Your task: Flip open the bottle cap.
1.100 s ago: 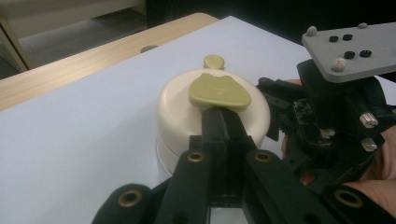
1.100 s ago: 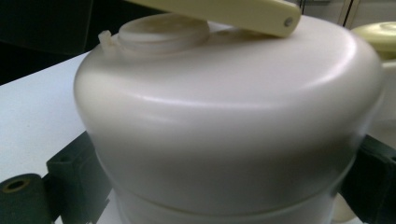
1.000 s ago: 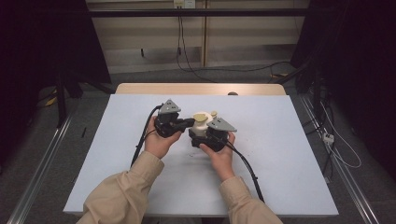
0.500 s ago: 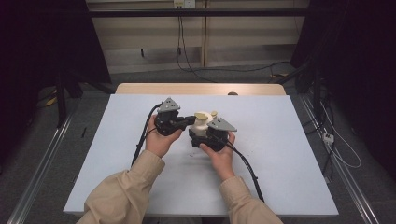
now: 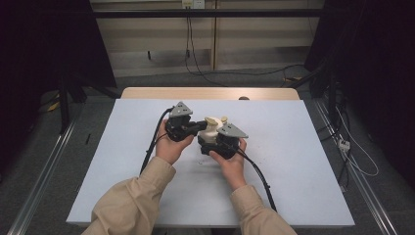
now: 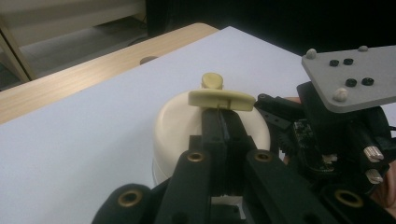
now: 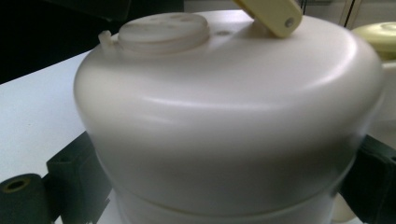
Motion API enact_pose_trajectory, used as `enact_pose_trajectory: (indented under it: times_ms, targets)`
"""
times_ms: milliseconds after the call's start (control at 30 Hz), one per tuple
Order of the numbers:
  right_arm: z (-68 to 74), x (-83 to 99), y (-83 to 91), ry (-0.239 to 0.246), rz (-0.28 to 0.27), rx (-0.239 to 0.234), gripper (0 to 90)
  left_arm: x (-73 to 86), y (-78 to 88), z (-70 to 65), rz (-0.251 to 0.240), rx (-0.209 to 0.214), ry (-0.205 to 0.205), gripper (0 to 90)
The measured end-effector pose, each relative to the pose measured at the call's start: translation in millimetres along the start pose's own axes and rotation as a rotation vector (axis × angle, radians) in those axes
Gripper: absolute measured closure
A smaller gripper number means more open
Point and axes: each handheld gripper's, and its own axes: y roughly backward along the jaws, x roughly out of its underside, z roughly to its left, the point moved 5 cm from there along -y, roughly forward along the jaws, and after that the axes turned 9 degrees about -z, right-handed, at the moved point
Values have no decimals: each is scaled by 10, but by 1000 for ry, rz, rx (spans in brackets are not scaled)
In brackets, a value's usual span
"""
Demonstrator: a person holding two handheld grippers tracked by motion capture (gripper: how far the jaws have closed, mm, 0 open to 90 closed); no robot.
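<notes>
A squat cream-white plastic canister with a domed lid [image 5: 209, 133] sits near the middle of the pale blue desk [image 5: 293, 166], held between both hands. The right tool [image 5: 221, 142] clasps the canister's body, one black jaw on either side of its lower wall in the right gripper view, so it grips the canister [image 7: 224, 116] and steadies it. The left tool [image 5: 198, 127] reaches in from the side with its jaws pressed together just under the flat yellowish plastic crank handle [image 6: 222, 98] on top of the lid; a thin dark sliver, perhaps a cord or tab, runs up between the jaw tips, though it is too slight to say what it is. A small round yellowish knob [image 6: 211, 80] stands on the handle's far end.

Against the two earlier high views, nothing has shifted: both hands, both tools and the canister lie in the same places. That stillness suggests the grip is set and the person pauses before working the handle, likely turning or lifting it while the right tool keeps the body from spinning. The lid remains seated on the canister.
</notes>
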Motion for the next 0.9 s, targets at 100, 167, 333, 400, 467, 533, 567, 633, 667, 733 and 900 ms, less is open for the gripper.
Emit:
enact_pose_trajectory:
  times_ms: [100,167,333,400,467,533,567,633,667,733,900]
  targets:
    - [0,0,0,0,0,-1,53,6,-8,3,6,0,1,900]
    - [1,-2,2,0,4,0,53,-3,-14,-1,2,1,3,900]
    - [1,-2,3,0,4,1,52,-26,-27,-12,4,3,-6,900]
    - [1,-1,3,1,2,1,52,-29,-34,-16,5,1,-5,900]
    - [1,0,2,1,2,2,52,-27,-43,-23,6,-1,-4,900]
    - [1,-1,3,1,3,2,52,-26,-44,-28,10,3,-2,900]
    - [3,-2,5,1,4,2,52,-28,-43,-28,9,0,-6,900]
    - [3,-2,5,2,4,2,52,-29,-43,-29,9,1,-6,900]
    - [2,-2,5,2,4,2,52,-29,-44,-28,9,1,-5,900]
    - [3,-2,4,0,5,1,52,-29,-47,-22,9,1,-6,900]
    - [1,-1,3,2,4,1,52,-56,-50,-19,5,3,-6,900]
